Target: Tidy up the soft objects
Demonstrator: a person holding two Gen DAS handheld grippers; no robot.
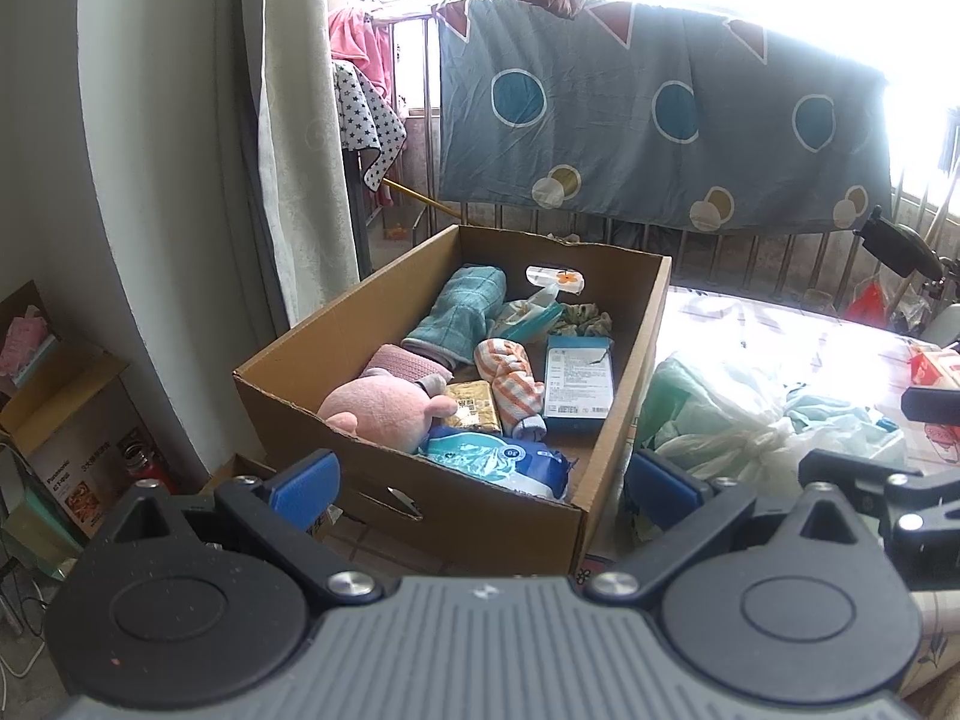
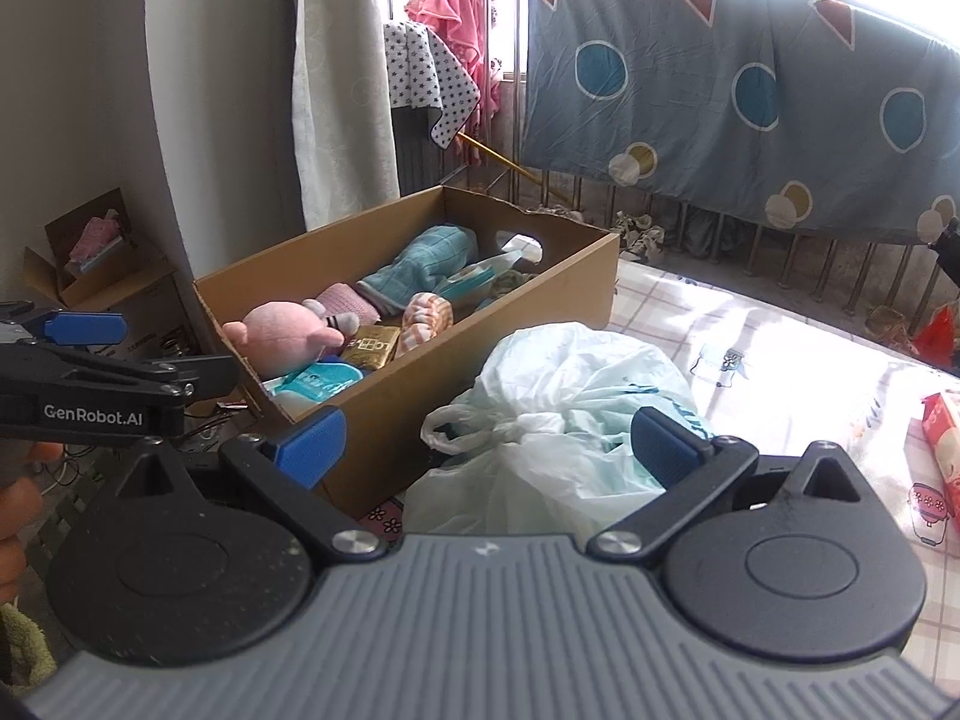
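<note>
Readable text: "GenRobot.AI" on the left gripper [image 2: 84, 330] body, seen at the left edge of the right wrist view. "Panasonic" on a carton [image 1: 78, 480] at far left of the left wrist view. Label on the blue box [image 1: 579, 381] is too small to read.

Cardboard box [image 1: 420, 498] sits on the bed [image 2: 780, 324], open top. Inside: pink plush toy [image 1: 375, 408] at the near-left corner, teal towel [image 1: 459, 312] further back, striped sock [image 1: 510, 384], gold packet [image 1: 474, 411], wipes pack [image 1: 498, 459] at the near wall, blue box on the right side.

White plastic bag [image 2: 558, 414] lies just right of the box, touching it; tied handles, probably soft items inside, can't confirm.

Left wrist view only: blue box, wipes pack face. Right wrist view only: red carton [image 2: 945, 456] at right edge, a hand [image 2: 18, 504] at left edge, checked bed sheet.

Left gripper [image 1: 480, 480]: fingers [image 1: 303, 489] spread wide, holding nothing, just near side of the box wall.

Right gripper [image 2: 486, 450]: fingers [image 2: 666, 447] spread wide, nothing held, bag between them in view; contact unclear.
</note>
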